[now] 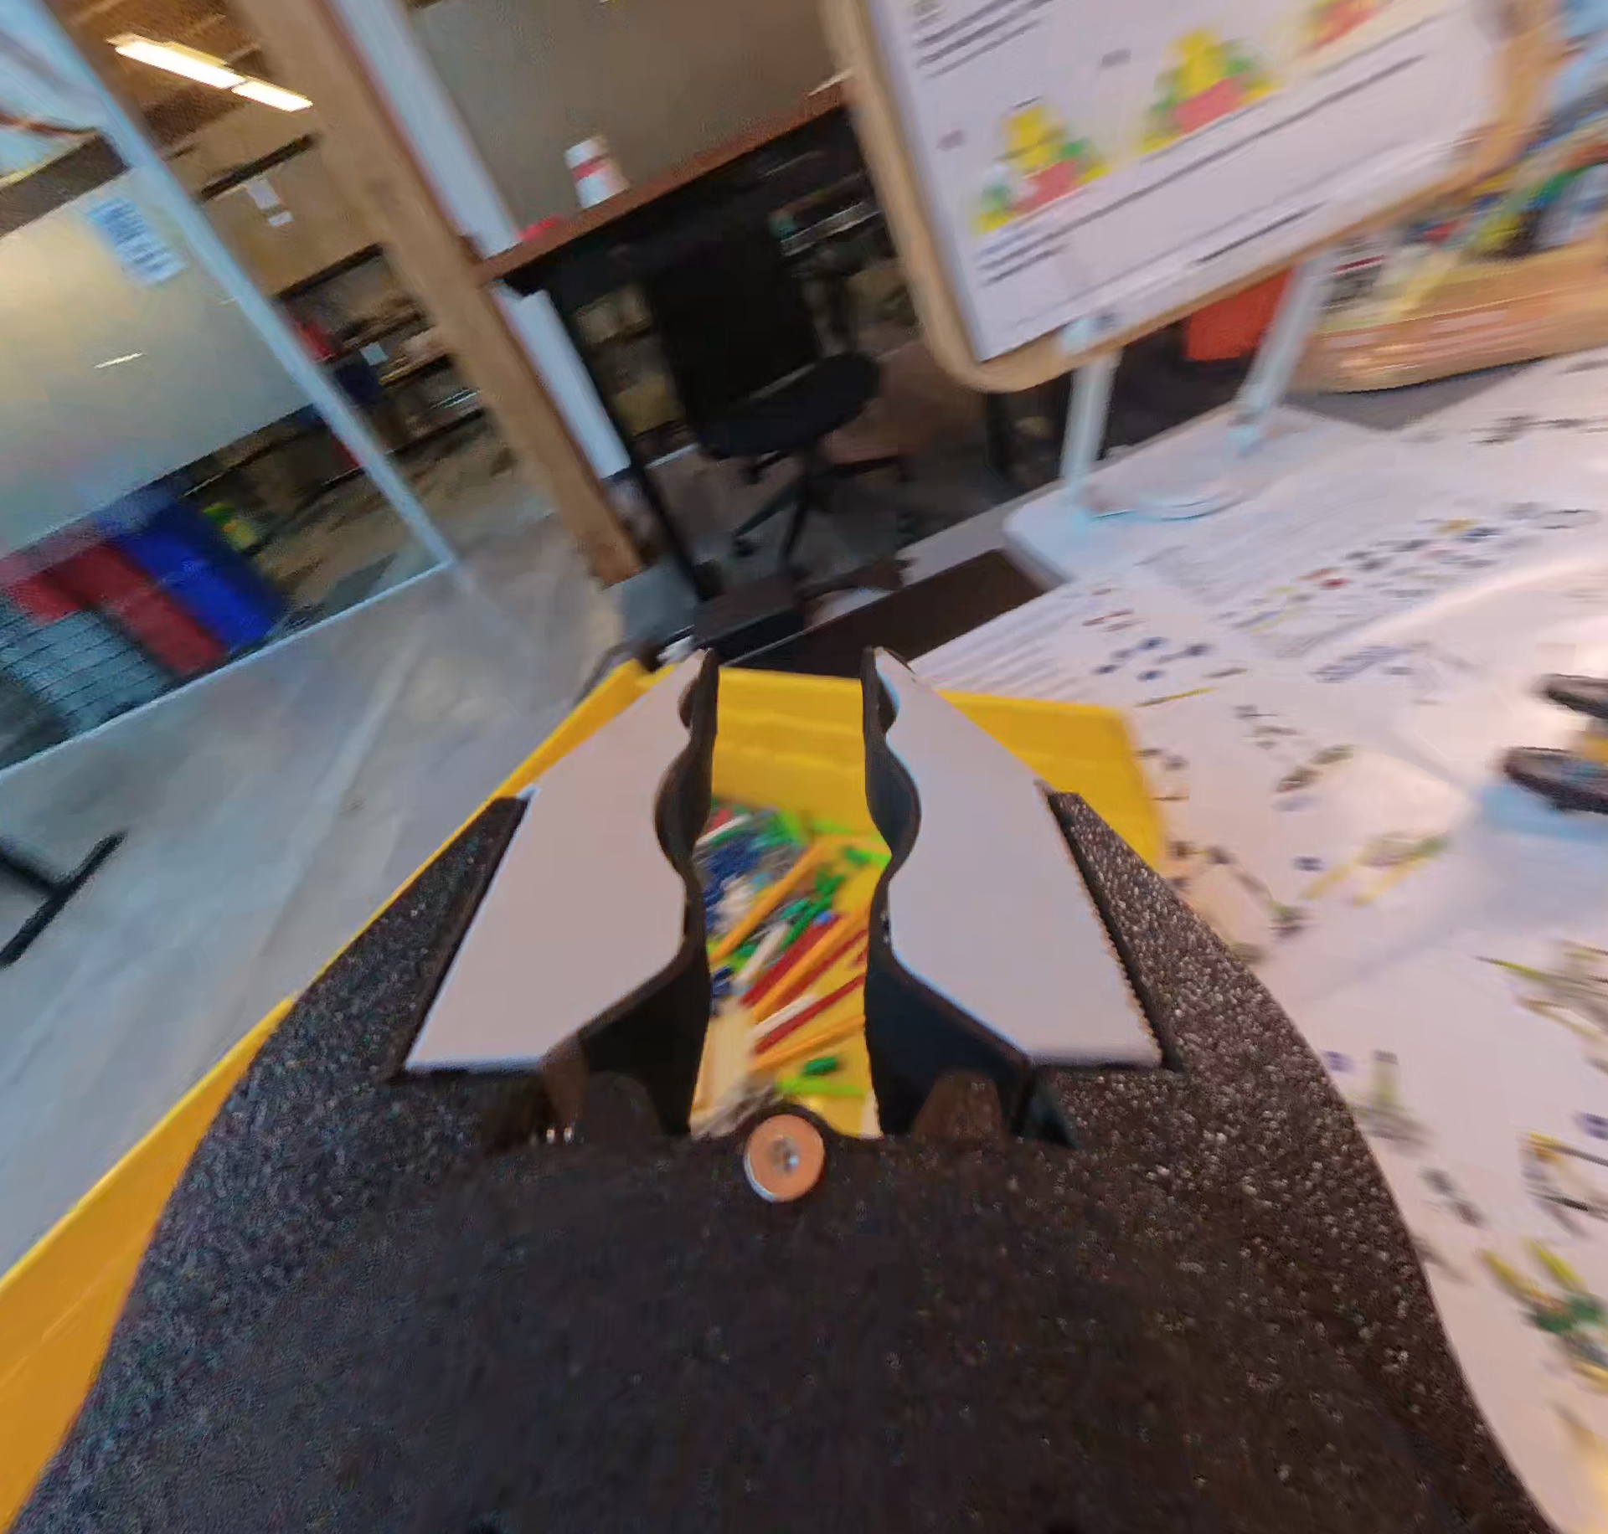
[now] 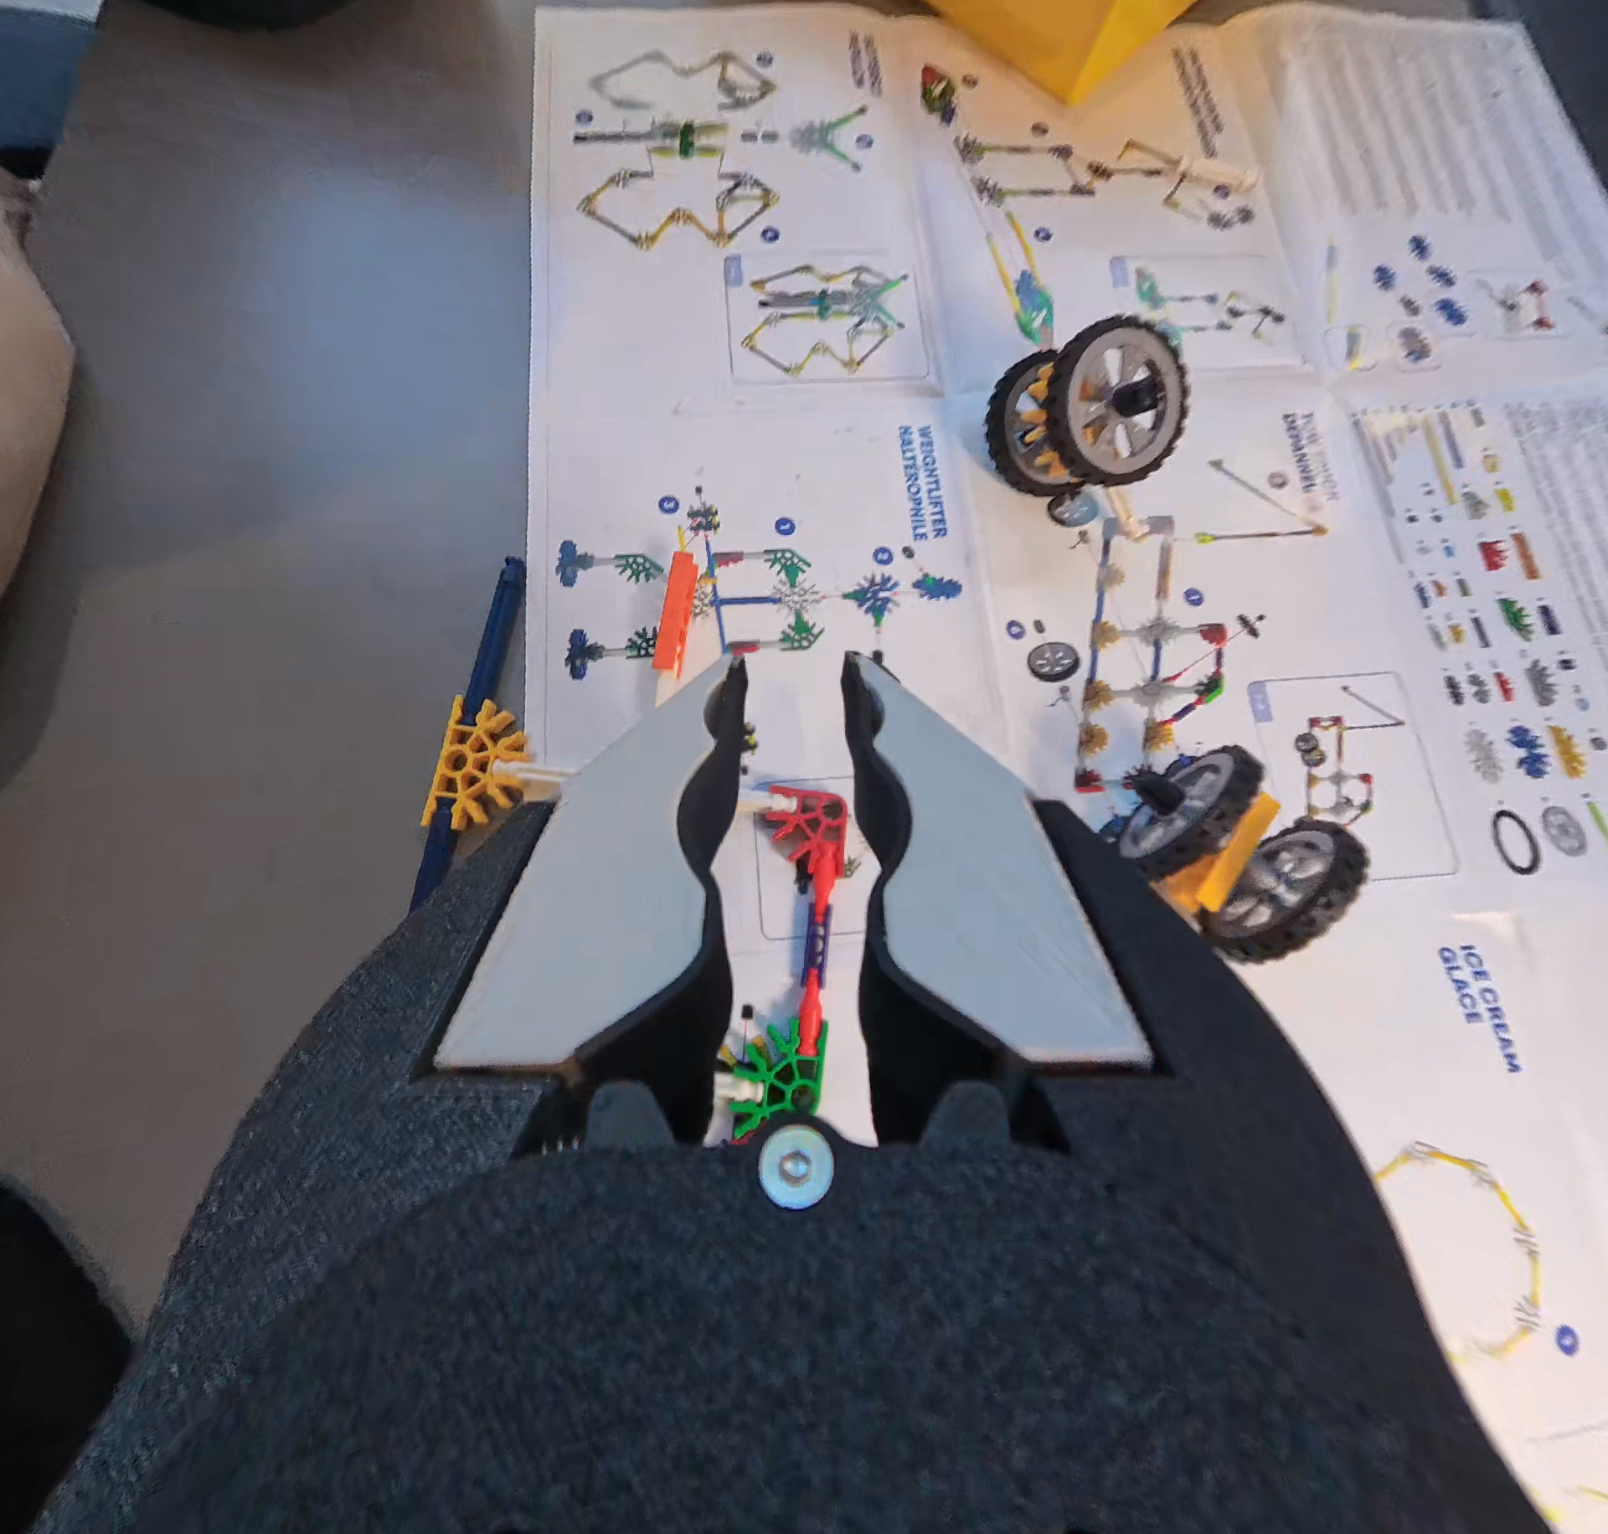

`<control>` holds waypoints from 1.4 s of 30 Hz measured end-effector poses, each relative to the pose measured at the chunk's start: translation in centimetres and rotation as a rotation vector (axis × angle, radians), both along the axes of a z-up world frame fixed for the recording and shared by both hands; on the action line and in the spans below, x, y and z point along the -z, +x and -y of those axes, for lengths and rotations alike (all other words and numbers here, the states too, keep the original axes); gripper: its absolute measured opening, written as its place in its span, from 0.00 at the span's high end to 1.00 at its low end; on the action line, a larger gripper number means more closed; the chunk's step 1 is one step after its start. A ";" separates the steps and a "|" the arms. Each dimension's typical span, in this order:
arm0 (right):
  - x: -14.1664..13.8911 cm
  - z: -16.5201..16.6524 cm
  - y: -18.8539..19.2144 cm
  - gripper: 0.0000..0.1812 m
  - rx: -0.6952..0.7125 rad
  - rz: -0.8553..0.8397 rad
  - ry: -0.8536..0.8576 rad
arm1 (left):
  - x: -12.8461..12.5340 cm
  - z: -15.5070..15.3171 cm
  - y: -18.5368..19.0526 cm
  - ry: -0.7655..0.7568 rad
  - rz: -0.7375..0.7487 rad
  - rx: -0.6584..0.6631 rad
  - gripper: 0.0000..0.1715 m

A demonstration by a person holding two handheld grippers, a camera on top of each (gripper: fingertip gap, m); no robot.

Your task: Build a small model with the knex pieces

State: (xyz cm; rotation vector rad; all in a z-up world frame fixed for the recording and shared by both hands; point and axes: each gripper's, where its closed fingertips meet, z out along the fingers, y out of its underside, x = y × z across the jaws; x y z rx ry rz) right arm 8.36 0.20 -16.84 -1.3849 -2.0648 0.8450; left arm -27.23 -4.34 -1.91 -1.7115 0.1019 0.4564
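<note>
Two views were given, and the left wrist view was taken first: the left gripper (image 1: 790,666) was held with its jaws parted by a moderate gap and nothing between them, poised above an open yellow plastic bin (image 1: 1027,735) at the table edge. A loose heap of coloured plastic rods and connectors (image 1: 783,909) was seen inside the bin through the gap; none was touched, as far as the blur allowed. The tool was tilted forward and slightly downward over the bin. In the right wrist view, the right gripper (image 2: 790,666) was likewise partly open and empty, pointed steeply down at a large white printed instruction sheet (image 2: 783,187) spread flat on the grey table (image 2: 287,361). Below its gap lay a red corner connector joined by a red rod to a green connector (image 2: 809,909), apparently resting on the sheet. A yellow snowflake connector on a dark blue rod (image 2: 474,766) lay just left of the fingers, off the sheet. A pair of black-tyred grey wheels (image 2: 1092,405) stood farther off, and a second wheeled assembly (image 2: 1236,848) lay near the right finger.
</note>
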 end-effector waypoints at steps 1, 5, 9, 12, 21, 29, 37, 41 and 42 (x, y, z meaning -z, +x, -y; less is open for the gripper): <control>0.7 0.5 0.3 0.88 -0.020 0.038 -0.009 | 0.4 -1.6 4.2 -0.014 0.002 0.134 0.82; 2.6 3.3 0.2 0.87 -0.107 0.118 -0.051 | 6.3 -4.9 19.0 -0.184 0.016 0.586 0.80; 5.4 4.1 0.5 0.92 -0.149 0.244 0.012 | 13.0 -3.3 28.3 -0.389 0.066 0.906 0.80; 5.2 4.5 0.3 0.97 -0.169 0.226 0.009 | 15.7 -1.2 31.2 -0.519 0.055 1.030 0.82; 3.7 5.8 -2.1 0.98 -0.192 0.105 0.070 | 19.2 1.6 32.9 -0.652 -0.111 1.138 0.97; 3.8 5.6 -2.4 0.97 -0.172 0.079 0.067 | 19.2 1.6 32.4 -0.641 -0.117 1.139 0.98; 4.2 5.4 -2.6 0.97 -0.136 0.082 0.015 | 19.1 1.4 31.9 -0.632 -0.099 1.120 0.98; 4.1 5.0 -3.1 0.97 -0.090 0.071 -0.008 | 19.0 1.0 31.5 -0.647 -0.008 1.095 0.98; 4.1 4.7 -3.3 0.98 -0.074 0.062 0.007 | 18.9 0.8 31.3 -0.650 0.019 1.081 0.98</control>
